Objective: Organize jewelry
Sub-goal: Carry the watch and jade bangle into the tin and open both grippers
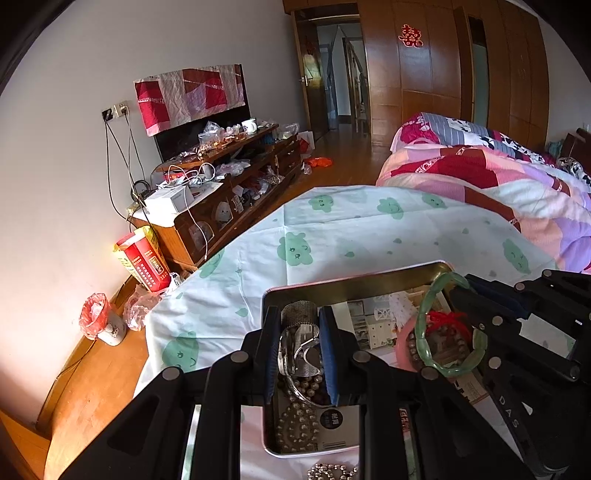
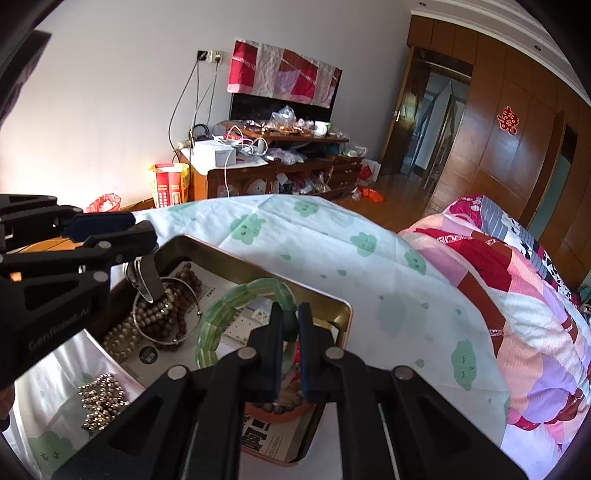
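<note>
Over the tin (image 1: pixel 354 286), the left hand-held gripper (image 1: pixel 299 343) pinches a steel watch (image 1: pixel 301 349) at 6 o'clock, while the right hand-held gripper (image 2: pixel 289 347) clamps a green bangle (image 2: pixel 236 306) at 3 o'clock above beads (image 2: pixel 162 317).

white wall (image 1: pixel 55 155) | wooden floor (image 1: pixel 343 155) | cluttered TV cabinet (image 2: pixel 280 173) | wooden wardrobe (image 1: pixel 417 85)

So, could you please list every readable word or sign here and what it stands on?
"GenRobot.AI": left gripper body.
"DAS": right gripper body.
Red double-happiness sign: wardrobe door.
Red carton print: too small.
Papers in the tin: too blurred.
</note>
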Demonstrator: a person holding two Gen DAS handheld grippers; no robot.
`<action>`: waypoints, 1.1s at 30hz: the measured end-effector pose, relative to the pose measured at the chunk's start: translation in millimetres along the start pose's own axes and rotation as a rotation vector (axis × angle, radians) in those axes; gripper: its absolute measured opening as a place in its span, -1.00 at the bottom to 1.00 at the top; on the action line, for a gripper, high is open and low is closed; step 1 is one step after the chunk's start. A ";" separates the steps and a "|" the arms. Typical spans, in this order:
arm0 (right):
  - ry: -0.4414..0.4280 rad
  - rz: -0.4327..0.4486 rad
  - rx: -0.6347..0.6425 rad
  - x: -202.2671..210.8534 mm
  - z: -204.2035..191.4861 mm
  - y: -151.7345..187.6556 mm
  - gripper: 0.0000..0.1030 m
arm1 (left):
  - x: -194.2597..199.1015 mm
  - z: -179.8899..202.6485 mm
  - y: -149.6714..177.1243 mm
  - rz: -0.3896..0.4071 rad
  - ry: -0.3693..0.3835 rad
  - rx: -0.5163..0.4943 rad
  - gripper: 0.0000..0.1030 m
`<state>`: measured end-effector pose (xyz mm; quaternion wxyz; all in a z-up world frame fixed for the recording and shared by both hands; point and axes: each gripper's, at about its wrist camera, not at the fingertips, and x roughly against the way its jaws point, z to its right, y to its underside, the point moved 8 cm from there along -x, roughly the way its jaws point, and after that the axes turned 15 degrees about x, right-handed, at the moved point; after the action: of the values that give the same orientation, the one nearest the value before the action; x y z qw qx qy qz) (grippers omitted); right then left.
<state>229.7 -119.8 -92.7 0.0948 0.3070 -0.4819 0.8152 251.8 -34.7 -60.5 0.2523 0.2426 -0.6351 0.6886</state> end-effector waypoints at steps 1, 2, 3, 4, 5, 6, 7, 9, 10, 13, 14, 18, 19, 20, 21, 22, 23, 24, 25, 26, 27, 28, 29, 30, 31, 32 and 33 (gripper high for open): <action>0.001 -0.005 -0.002 -1.8 0.2 1.4 -0.84 | -2.0 0.8 0.8 -0.003 -0.001 -0.002 -0.59; 0.002 -0.009 -0.003 -3.3 0.6 2.7 -0.84 | -2.7 0.6 1.6 -0.005 -0.003 -0.003 -0.59; 0.003 -0.013 -0.004 -4.9 0.8 3.9 -0.84 | -4.1 1.5 2.7 -0.004 -0.005 -0.005 -0.59; 0.004 -0.017 -0.005 -6.4 1.4 4.9 -0.83 | -5.0 2.2 3.3 -0.004 -0.009 -0.010 -0.59; 0.005 -0.021 -0.006 -8.0 2.2 5.6 -0.83 | -5.7 1.8 3.8 -0.003 -0.011 -0.012 -0.59; 0.005 -0.023 -0.009 -9.1 3.0 6.4 -0.83 | -6.7 2.0 4.5 -0.005 -0.011 -0.014 -0.59; 0.004 -0.026 -0.012 -10.0 3.3 6.9 -0.83 | -7.4 2.2 5.2 -0.007 -0.011 -0.015 -0.59; 0.003 -0.030 -0.015 -11.3 3.9 7.7 -0.83 | -8.6 2.3 6.4 -0.006 -0.017 -0.022 -0.59; 0.002 -0.031 -0.014 -11.7 3.7 7.9 -0.83 | -9.4 2.6 6.5 -0.006 -0.018 -0.026 -0.59; 0.000 -0.035 -0.013 -13.2 3.2 7.9 -0.83 | -10.7 3.7 6.5 -0.007 -0.018 -0.029 -0.59; 0.000 -0.036 -0.012 -13.9 2.9 8.1 -0.83 | -10.8 3.7 6.5 -0.007 -0.019 -0.029 -0.59; -0.002 -0.043 -0.014 -17.1 2.6 9.8 -0.83 | -12.4 3.9 8.3 -0.009 -0.020 -0.030 -0.58; -0.001 -0.044 -0.014 -17.4 2.3 10.0 -0.83 | -13.1 4.4 8.9 -0.011 -0.019 -0.032 -0.58; -0.001 -0.044 -0.014 -17.8 2.4 10.2 -0.83 | -13.4 4.9 9.2 -0.011 -0.020 -0.034 -0.58; -0.003 -0.044 -0.015 -17.5 2.1 10.0 -0.83 | -13.2 5.0 9.7 -0.008 -0.024 -0.036 -0.57; -0.004 -0.044 -0.015 -17.5 2.0 9.9 -0.83 | -12.9 4.9 10.2 -0.005 -0.026 -0.037 -0.57; -0.004 -0.044 -0.015 -18.0 1.9 10.4 -0.82 | -12.9 5.3 10.6 -0.005 -0.026 -0.040 -0.57; -0.003 -0.042 -0.015 -18.0 2.1 10.2 -0.82 | -12.8 5.9 11.3 -0.004 -0.026 -0.045 -0.56; -0.005 -0.043 -0.016 -18.2 2.0 10.2 -0.81 | -12.4 6.4 11.6 -0.005 -0.026 -0.048 -0.55; -0.012 -0.043 -0.018 -19.3 1.1 10.5 -0.77 | -12.3 6.6 12.0 -0.006 -0.028 -0.051 -0.45; -0.021 -0.045 -0.017 -19.0 0.1 10.9 -0.75 | -11.9 6.4 12.6 -0.006 -0.036 -0.055 -0.23; -0.027 -0.048 -0.015 -19.9 -1.5 11.6 -0.73 | -10.7 5.8 12.4 0.004 -0.050 -0.058 -0.08; -0.024 -0.049 -0.010 -20.2 -2.6 12.3 -0.73 | -9.3 4.7 11.4 0.019 -0.066 -0.059 0.27; -0.017 -0.048 -0.007 -20.1 -3.2 12.8 -0.73 | -6.8 2.7 10.1 0.040 -0.085 -0.057 0.51; -0.015 -0.047 -0.008 -20.0 -3.6 13.2 -0.68 | -4.6 2.2 9.4 0.053 -0.086 -0.056 0.52; -0.016 -0.049 -0.012 -20.1 -3.4 13.9 -0.50 | -3.8 2.0 9.1 0.053 -0.080 -0.058 0.52; -0.014 -0.048 -0.018 -19.5 -3.2 14.4 -0.38 | -3.3 1.7 9.1 0.052 -0.079 -0.059 0.52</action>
<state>237.3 -121.8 -115.8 0.1138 0.3232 -0.4821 0.8063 248.4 -37.2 -69.4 0.2160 0.2457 -0.6707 0.6657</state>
